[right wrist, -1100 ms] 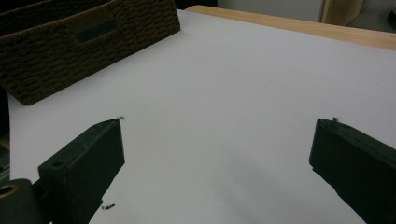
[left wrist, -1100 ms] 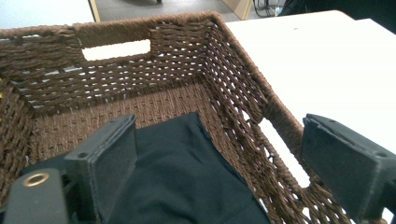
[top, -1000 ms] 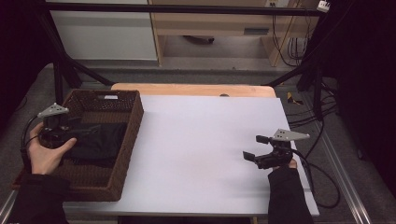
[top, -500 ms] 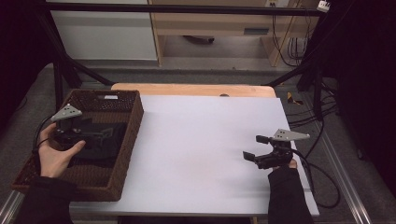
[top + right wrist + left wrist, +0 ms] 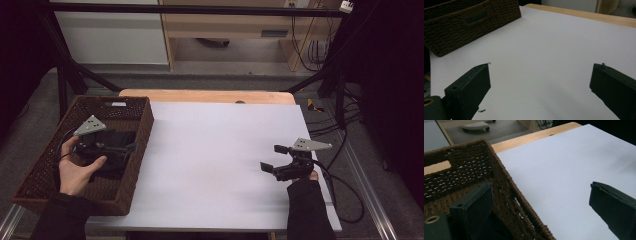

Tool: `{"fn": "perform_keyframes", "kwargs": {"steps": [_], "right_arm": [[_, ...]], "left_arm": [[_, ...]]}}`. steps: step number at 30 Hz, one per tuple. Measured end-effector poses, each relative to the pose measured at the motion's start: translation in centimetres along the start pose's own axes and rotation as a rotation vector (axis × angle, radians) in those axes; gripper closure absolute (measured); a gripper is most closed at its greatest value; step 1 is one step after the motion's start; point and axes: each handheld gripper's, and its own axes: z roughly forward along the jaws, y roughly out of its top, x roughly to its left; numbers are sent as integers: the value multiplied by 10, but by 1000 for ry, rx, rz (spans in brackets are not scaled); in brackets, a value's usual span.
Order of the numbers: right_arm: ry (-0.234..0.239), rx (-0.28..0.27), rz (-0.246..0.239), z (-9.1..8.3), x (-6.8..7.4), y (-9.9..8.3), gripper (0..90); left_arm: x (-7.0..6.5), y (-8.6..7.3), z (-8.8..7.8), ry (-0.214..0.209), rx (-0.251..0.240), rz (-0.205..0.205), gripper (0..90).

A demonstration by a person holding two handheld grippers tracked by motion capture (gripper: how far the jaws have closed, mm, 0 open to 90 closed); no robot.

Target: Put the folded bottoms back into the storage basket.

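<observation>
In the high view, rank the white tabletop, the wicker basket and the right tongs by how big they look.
1. White tabletop, clearly largest.
2. Wicker basket.
3. Right tongs, smallest.
None look alike enough to confuse.

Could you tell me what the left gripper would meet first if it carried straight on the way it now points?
Most likely the woven basket: its side wall runs between the left gripper's open jaws, just ahead.

The basket [image 5: 45,165] is dark brown with a woven pattern; the surface [image 5: 215,150] is plain white, edged by light wood; each hand-held gripper [image 5: 272,157] is black.
</observation>
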Motion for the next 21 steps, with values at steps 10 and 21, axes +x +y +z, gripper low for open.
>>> {"fn": "perform_keyframes", "kwargs": {"steps": [10, 21], "right_arm": [[1, 0, 0, 0, 0, 0, 35], [2, 4, 0, 0, 0, 0, 35]], "left_arm": [[-13, -11, 13, -32, -3, 0, 58], [-26, -31, 27, -71, 4, 3, 55]]}}
